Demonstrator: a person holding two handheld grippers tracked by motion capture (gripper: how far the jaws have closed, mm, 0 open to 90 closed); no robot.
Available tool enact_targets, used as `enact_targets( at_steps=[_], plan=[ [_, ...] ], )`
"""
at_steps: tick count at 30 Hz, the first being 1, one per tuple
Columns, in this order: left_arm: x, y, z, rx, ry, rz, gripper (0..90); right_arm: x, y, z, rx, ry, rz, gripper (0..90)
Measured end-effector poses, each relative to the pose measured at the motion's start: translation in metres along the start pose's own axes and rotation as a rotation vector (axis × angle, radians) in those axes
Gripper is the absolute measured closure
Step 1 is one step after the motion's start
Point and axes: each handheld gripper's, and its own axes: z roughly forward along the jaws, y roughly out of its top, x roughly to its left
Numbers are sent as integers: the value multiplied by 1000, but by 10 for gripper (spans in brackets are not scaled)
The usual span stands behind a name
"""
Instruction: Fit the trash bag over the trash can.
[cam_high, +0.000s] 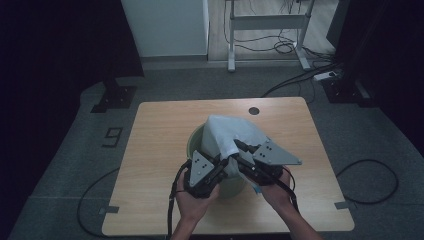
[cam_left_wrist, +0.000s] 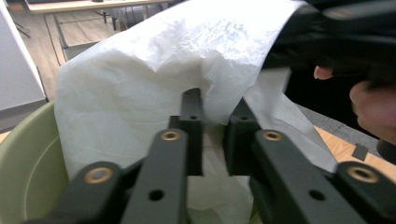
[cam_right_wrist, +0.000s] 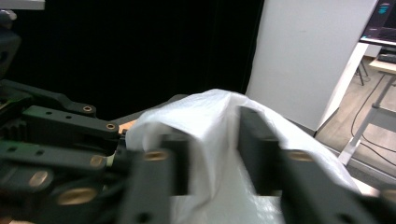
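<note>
A table (cam_high: 165, 125) stood in the middle of the floor, and a bin (cam_high: 196, 140) sat on it, a little nearer the person's edge than the far one. A bag (cam_high: 232, 131) rose out of the bin, draped over its right rim and leaning toward the far right. The left gripper (cam_high: 221, 164) lay at the near left of the bin, the right gripper (cam_high: 242, 149) at its near right, both reaching into the bag from the near side, just beside each other. A hole (cam_high: 254, 110) sat in the tabletop by the far edge, behind the bin. Beyond the table, well apart, stood a desk frame (cam_high: 267, 22), with cables (cam_high: 300, 75) on the floor to the far right.
</note>
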Motion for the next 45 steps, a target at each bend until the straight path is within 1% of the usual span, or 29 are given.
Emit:
enact_targets(
  at_steps=[2, 4, 9, 10, 11, 12, 13, 14, 15, 16, 17, 18, 19, 22, 26, 27, 28, 29, 30, 31, 33, 35, 36, 37, 38, 39, 40, 43, 45],
  plan=[
    [2, 0, -2, -4, 0, -8, 868, 3, -3, -7, -7, -26, 6, 433],
    [4, -1, -3, -9, 9, -13, 878, 7, -8, -16, -15, -39, 25, 358],
    [10, -1, -6, -19, 19, -43, 888, 14, -31, -42, -28, -56, 75, 285],
    [11, -1, -7, -20, 20, -48, 889, 14, -37, -47, -32, -62, 84, 276],
    [12, -1, -7, -21, 22, -55, 889, 16, -50, -55, -32, -76, 103, 254],
    [13, -1, -8, -23, 24, -57, 889, 16, -50, -55, -32, -76, 103, 254],
    [14, -1, -8, -25, 25, -64, 889, 17, -62, -61, -31, -95, 113, 247],
    [15, -1, -9, -27, 23, -72, 889, 17, -62, -61, -31, -95, 113, 241],
    [16, -1, -9, -29, 22, -77, 888, 17, -74, -64, -25, -109, 116, 233],
    [16, 0, -9, -30, 24, -78, 888, 17, -74, -64, -25, -109, 116, 233],
    [16, 0, -10, -32, 26, -80, 887, 17, -84, -65, -8, -128, 125, 226],
    [17, 0, -10, -31, 26, -81, 887, 17, -84, -65, -8, -128, 125, 226],
    [17, 1, -10, -31, 27, -80, 887, 16, -89, -65, -1, -139, 132, 221],
    [19, 2, -10, -30, 30, -82, 887, 15, -101, -61, 22, -169, 143, 208],
    [21, 2, -12, -29, 36, -87, 887, 11, -113, -52, 57, -223, 147, 203],
    [22, 2, -13, -29, 35, -89, 886, 8, -118, -47, 72, -240, 157, 249],
    [22, 1, -13, -30, 32, -87, 886, 8, -118, -47, 72, -240, 157, 249],
    [23, 1, -14, -29, 29, -85, 885, 5, -121, -45, 72, -280, 151, 364],
    [23, 1, -14, -29, 27, -81, 885, 5, -121, -45, 72, -280, 151, 364],
    [23, 1, -15, -30, 23, -79, 885, 4, -122, -45, 61, -292, 147, 455],
    [23, 0, -16, -29, 19, -73, 884, 0, -120, -47, 42, -311, 135, 603],
    [23, -1, -17, -30, 12, -71, 883, -4, -116, -49, 25, -319, 129, 707],
    [23, -2, -18, -29, 8, -69, 883, -5, -114, -50, 18, -329, 125, 753],
    [23, -3, -20, -30, -6, -62, 881, -8, -111, -54, -5, -347, 121, 822],
    [23, -3, -20, -30, -6, -62, 881, -8, -111, -54, -5, -347, 121, 822],
    [22, -3, -21, -28, -8, -51, 880, -12, -106, -58, -29, -355, 129, 865],
    [22, -3, -21, -28, -8, -51, 880, -12, -106, -58, -29, -355, 129, 865],
    [21, -4, -23, -29, -17, -31, 879, -21, -96, -62, -56, -355, 137, 880],
    [20, -4, -22, -34, -41, -17, 877, -28, -85, -65, -85, -363, 138, 882]
  ],
)
